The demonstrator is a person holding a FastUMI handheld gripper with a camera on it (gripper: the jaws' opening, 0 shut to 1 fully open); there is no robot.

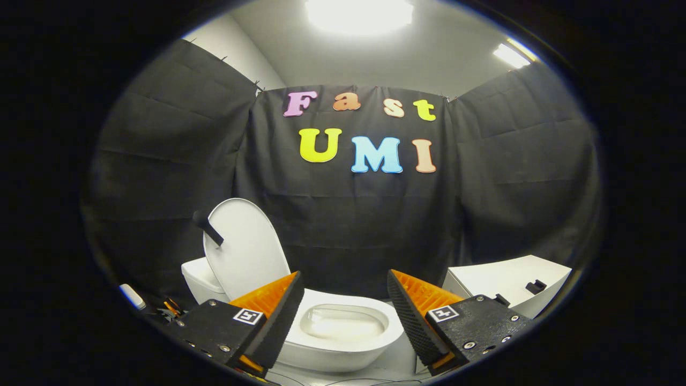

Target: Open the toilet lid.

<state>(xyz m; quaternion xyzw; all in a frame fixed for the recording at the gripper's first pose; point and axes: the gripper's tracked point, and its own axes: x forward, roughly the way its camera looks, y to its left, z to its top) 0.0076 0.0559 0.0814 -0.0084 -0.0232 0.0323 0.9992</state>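
A white toilet [343,343] stands just beyond my fingers. Its lid [244,246] is raised upright, leaning back above the tank [199,279], with a dark knob handle [206,227] sticking out from its upper left edge. The bowl [343,324] lies uncovered, seen through the gap between the fingers. My gripper [345,300] is open, its fingers [278,316] wide apart and holding nothing. The lid is up and to the left of the left finger, not touched by it.
A white cabinet [509,281] with a small dark handle stands to the right of the toilet. Small items, one a white tube-like thing [132,296], lie on the floor left of the tank. Black cloth walls close in on three sides.
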